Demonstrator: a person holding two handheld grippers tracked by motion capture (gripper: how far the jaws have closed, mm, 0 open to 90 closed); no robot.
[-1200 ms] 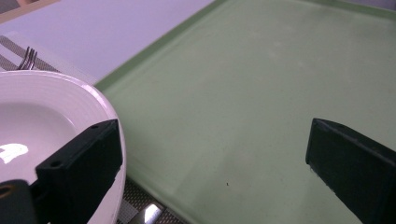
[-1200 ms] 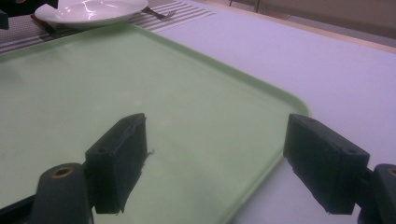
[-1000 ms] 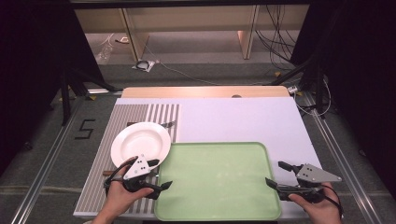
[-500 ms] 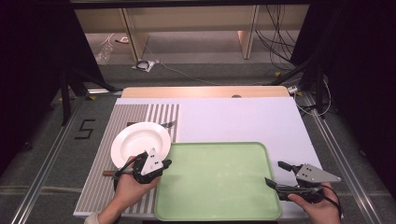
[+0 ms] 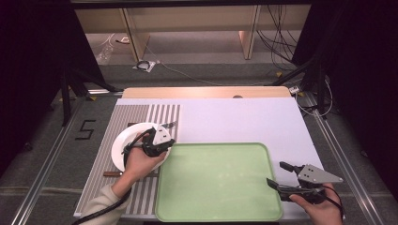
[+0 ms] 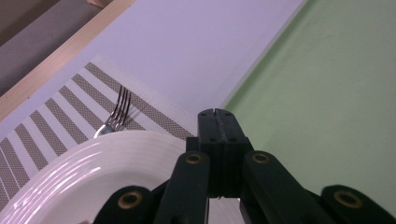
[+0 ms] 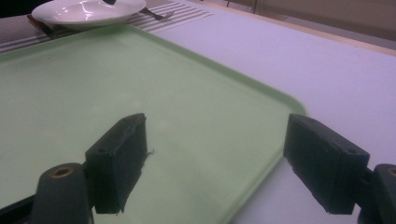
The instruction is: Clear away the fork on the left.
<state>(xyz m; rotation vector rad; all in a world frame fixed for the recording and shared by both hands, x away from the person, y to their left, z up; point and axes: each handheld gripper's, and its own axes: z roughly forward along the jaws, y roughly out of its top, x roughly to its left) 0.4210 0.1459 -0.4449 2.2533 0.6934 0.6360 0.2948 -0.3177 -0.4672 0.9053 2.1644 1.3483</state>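
A white plate (image 5: 126,140) lies on a striped placemat (image 5: 141,115) at the left of the table. My left gripper (image 5: 168,143) hovers over the plate's right rim, shut, with its jaws pressed together and nothing between them (image 6: 215,122). A fork (image 6: 116,114) lies on the mat just past the plate (image 6: 93,172), its tines pointing away. My right gripper (image 5: 277,174) stands open at the right edge of a bare green tray (image 5: 216,187), with the tray's corner (image 7: 261,107) seen between its fingers.
A brown-handled knife (image 5: 112,174) pokes out from under the plate's near side. A white sheet (image 5: 234,117) covers the far half of the table. Beyond the wooden back edge (image 5: 206,92) the floor holds cables and shelf legs.
My left gripper has moved from the table's front edge forward over the plate's right rim, and its jaws have gone from open to shut. The right gripper has not moved.
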